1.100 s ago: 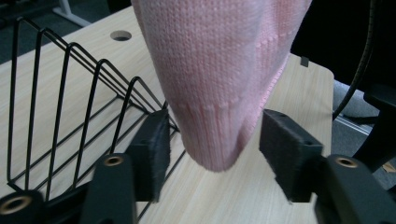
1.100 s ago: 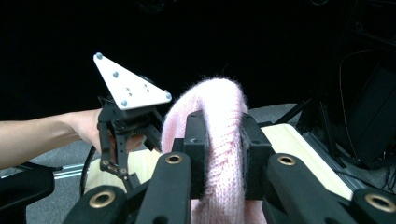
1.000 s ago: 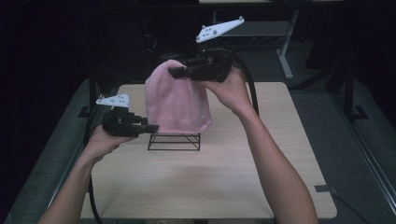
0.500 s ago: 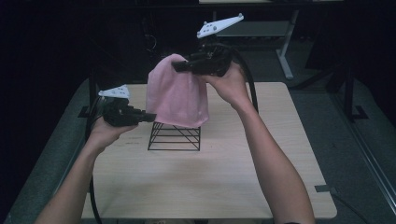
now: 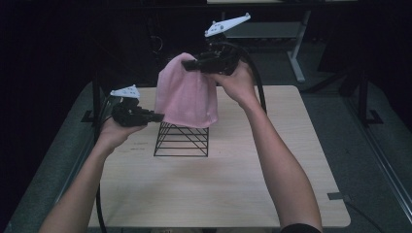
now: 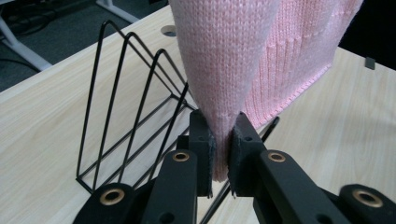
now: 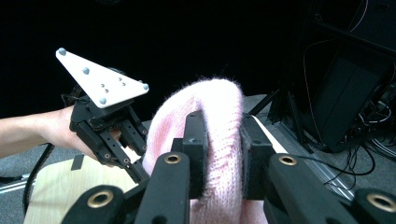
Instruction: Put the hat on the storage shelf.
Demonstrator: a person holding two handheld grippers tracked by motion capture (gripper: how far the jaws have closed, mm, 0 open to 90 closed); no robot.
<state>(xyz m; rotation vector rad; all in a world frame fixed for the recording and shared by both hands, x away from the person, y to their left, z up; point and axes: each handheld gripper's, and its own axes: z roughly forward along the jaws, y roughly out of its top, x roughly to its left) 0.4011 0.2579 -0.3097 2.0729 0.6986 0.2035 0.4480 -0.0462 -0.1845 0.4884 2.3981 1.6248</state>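
Observation:
A pink knitted cloth hangs above a black wire rack on the light wooden table. My right gripper is shut on the cloth's top fold, and in the right gripper view the knit bulges between the pads of that gripper. My left gripper is shut on the cloth's lower left edge. In the left gripper view the pads of that gripper pinch a hanging corner of the knit just in front of the rack's wire loops.
The rack stands toward the table's back, left of centre. A strip of grey tape lies at the table's right edge. A desk frame with a grey leg stands behind the table in the dark.
Both grippers have carried the cloth a little toward the far side. Its lower edge now hangs higher, so more of the wire rack shows beneath it.

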